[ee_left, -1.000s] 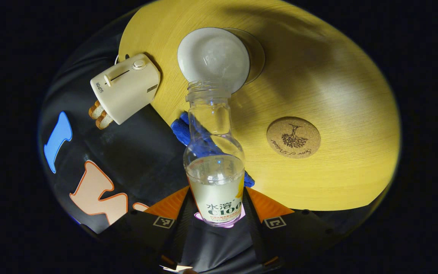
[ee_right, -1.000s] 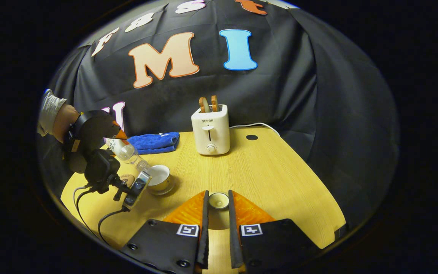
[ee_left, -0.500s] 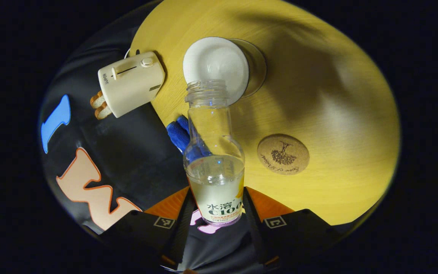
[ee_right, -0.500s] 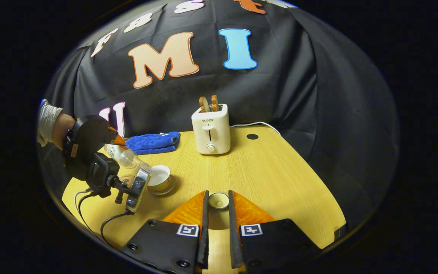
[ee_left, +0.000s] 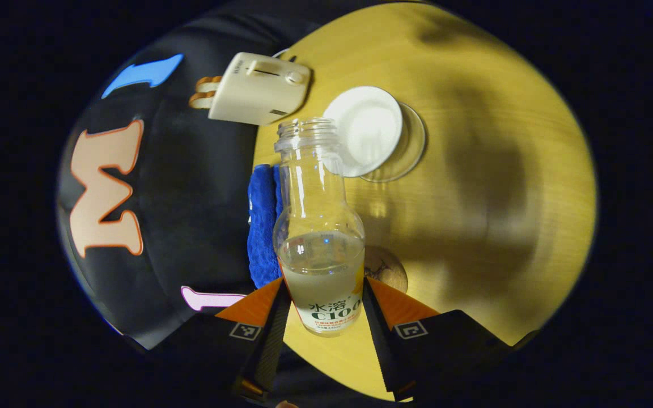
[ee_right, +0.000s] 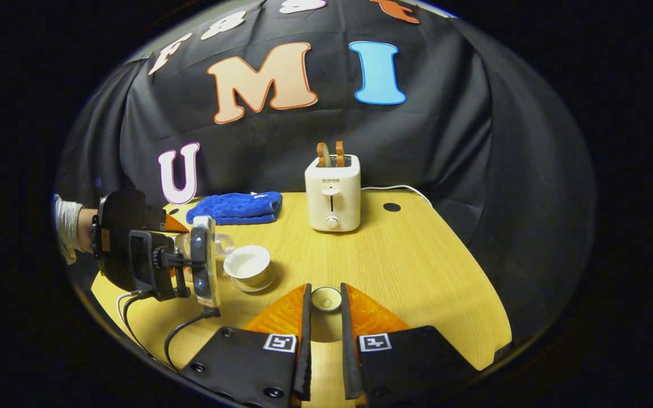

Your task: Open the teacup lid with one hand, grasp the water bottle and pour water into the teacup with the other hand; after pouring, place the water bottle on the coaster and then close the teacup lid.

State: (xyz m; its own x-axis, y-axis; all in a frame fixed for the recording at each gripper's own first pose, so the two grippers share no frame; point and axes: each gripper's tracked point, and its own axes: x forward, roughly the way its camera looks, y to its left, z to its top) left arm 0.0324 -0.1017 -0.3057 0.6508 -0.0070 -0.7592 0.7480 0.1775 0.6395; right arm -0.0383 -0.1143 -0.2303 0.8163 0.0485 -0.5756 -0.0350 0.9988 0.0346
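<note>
**Left gripper view: bottle held beside the open cup**

Left gripper view shows the left gripper (ee_left: 323,294) with its jaws closed on the lower body of the clear plastic water bottle (ee_left: 318,226), uncapped and part full of pale liquid. The bottle's mouth sits just beside the rim of the white lidless teacup (ee_left: 367,130), which stands on a clear glass saucer (ee_left: 411,153) on the yellow wooden surface (ee_left: 502,170). A round cork coaster (ee_left: 389,269) peeks out from behind the bottle's base. A blue folded cloth (ee_left: 261,226) lies at the surface's edge, near a cream toaster (ee_left: 258,96) with two bread slices.

In the right gripper view, the right gripper (ee_right: 325,323) has its jaws pressed on either side of the small white teacup lid (ee_right: 326,298) (held upside down, hollow side up), well apart from the teacup (ee_right: 248,264). The left gripper (ee_right: 179,241) hangs at far left, held by a hand with a grey sleeve (ee_right: 68,224).
</note>
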